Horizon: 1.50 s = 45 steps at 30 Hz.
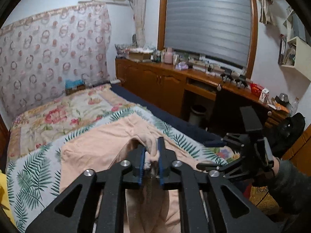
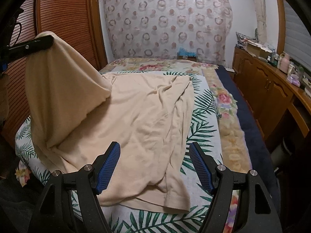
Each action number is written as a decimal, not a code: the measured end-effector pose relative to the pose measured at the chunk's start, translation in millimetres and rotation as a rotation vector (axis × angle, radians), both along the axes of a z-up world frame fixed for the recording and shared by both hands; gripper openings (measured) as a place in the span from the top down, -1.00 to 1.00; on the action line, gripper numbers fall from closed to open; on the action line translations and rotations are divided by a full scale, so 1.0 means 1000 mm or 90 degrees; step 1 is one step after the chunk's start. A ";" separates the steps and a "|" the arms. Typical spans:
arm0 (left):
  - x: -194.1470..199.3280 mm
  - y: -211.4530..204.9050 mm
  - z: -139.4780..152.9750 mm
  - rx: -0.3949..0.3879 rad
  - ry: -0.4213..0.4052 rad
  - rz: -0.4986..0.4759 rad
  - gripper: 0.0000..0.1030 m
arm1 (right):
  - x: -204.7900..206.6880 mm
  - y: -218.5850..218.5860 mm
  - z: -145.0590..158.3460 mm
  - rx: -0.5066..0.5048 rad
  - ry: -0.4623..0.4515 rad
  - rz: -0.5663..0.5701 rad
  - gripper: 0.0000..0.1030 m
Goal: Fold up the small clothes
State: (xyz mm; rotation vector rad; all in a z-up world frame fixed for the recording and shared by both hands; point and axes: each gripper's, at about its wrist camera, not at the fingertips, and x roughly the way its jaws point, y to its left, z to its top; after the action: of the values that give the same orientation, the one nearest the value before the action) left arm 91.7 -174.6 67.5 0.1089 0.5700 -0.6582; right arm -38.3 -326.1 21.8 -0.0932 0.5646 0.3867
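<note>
the shirt (image 2: 136,116) is soft matt cloth in a pale peach, creased all over, lying on a woven-looking bedspread (image 2: 202,120) printed with green fronds. the left gripper (image 1: 152,155) and right gripper (image 2: 154,167) are matt black, probably plastic, with shiny metal bolts and rough, blue, ridged pads (image 2: 108,167). the cabinets (image 1: 155,83) are glossy varnished wood, and the wall hanging (image 2: 167,23) looks like thin patterned fabric, though it is blurred.

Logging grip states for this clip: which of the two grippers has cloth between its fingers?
The left gripper: peach garment bunched between its fingers. The right gripper gapes empty above the garment.
</note>
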 end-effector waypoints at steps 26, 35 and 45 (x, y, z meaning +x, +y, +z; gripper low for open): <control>-0.023 0.071 -0.069 0.017 0.095 0.036 -0.49 | 0.031 0.042 0.001 -0.018 0.010 0.074 -0.46; -0.029 0.130 -0.115 0.016 0.160 0.111 -0.49 | 0.036 0.084 0.007 -0.028 -0.004 0.125 -0.46; -0.033 0.188 -0.118 -0.003 0.142 0.216 -0.49 | 0.062 0.172 0.004 -0.064 0.005 0.248 -0.46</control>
State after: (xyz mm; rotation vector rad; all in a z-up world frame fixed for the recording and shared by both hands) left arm 58.2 13.0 -50.3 -0.0660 0.7804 -0.3418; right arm 24.0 -154.5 25.8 -0.3005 0.5733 0.7377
